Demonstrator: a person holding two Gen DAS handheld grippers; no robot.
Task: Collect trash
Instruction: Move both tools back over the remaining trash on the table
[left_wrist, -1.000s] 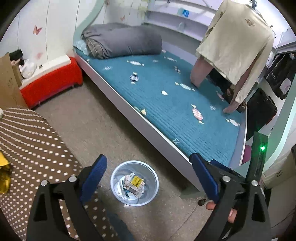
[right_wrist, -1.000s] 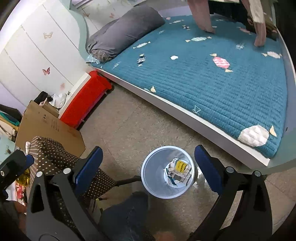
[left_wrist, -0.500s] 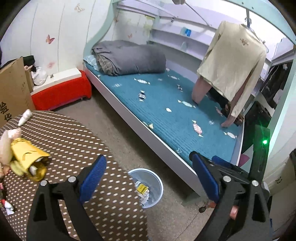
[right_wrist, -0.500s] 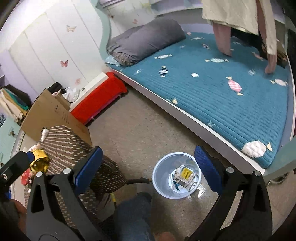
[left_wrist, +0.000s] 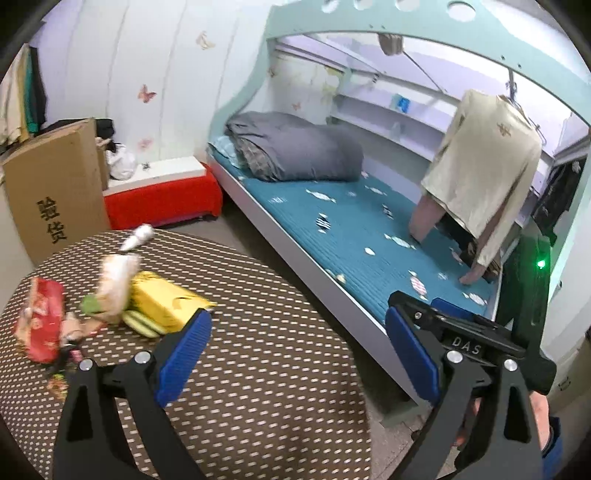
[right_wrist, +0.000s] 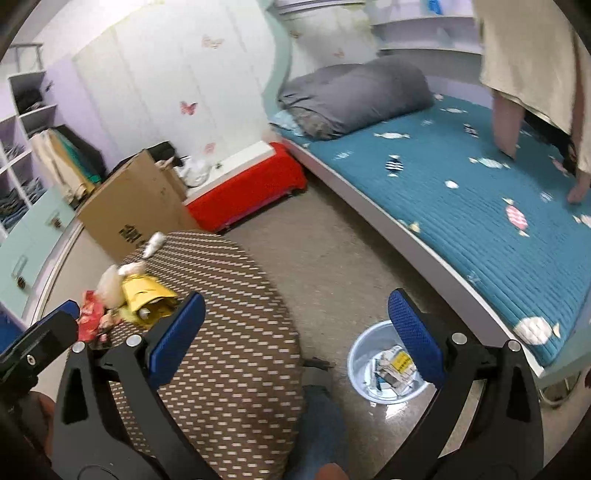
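Note:
A pile of trash lies on the round brown dotted table (left_wrist: 258, 369): a yellow packet (left_wrist: 166, 299), a red wrapper (left_wrist: 42, 325), a pale crumpled bag (left_wrist: 116, 273) and a small white piece (left_wrist: 138, 234). The pile also shows in the right wrist view (right_wrist: 125, 295). My left gripper (left_wrist: 297, 350) is open and empty above the table, right of the pile. My right gripper (right_wrist: 295, 332) is open and empty, between the table (right_wrist: 229, 332) and a clear trash bin (right_wrist: 384, 362) on the floor that holds several wrappers.
A bed with a teal mattress (left_wrist: 351, 229) and a grey rolled duvet (left_wrist: 295, 147) runs along the right. A red bench (left_wrist: 162, 199) and a cardboard box (left_wrist: 55, 188) stand by the wall. A shirt (left_wrist: 484, 170) hangs over the bed.
Both grippers have risen and swung left, from over the bin toward the table. The trash pile has come into view. Both stay open.

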